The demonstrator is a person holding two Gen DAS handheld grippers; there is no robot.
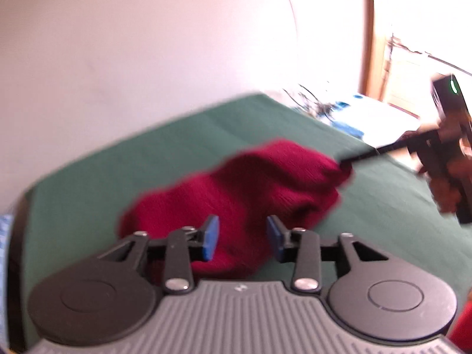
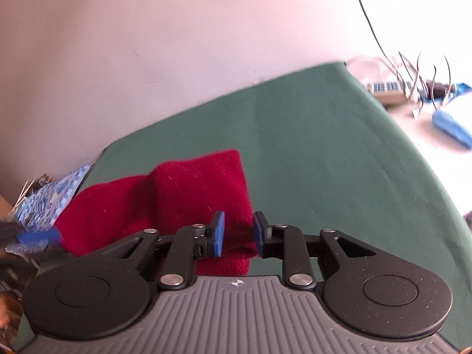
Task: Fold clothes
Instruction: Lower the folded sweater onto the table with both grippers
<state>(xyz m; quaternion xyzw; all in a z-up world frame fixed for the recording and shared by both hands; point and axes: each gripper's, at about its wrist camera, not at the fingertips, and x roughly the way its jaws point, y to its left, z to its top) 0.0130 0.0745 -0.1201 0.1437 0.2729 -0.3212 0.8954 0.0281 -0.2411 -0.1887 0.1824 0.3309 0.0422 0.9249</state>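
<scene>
A dark red knitted garment (image 1: 236,194) is seen lying bunched on the worktop covered with a green cloth (image 1: 165,150). The left hand-held gripper (image 1: 242,240) is held above the near part of the garment with its blue pads apart and nothing pressed between them. The right hand-held gripper (image 2: 238,234) is poised over the garment's near corner (image 2: 233,253), the pads narrowly parted; whether the fabric is pinched cannot be told. Tangled cables (image 2: 419,67) are seen beyond the cloth's far edge.

Open green cloth (image 2: 324,153) right of red garment (image 2: 177,200); cable clutter (image 2: 413,82) beyond far-right edge.
</scene>
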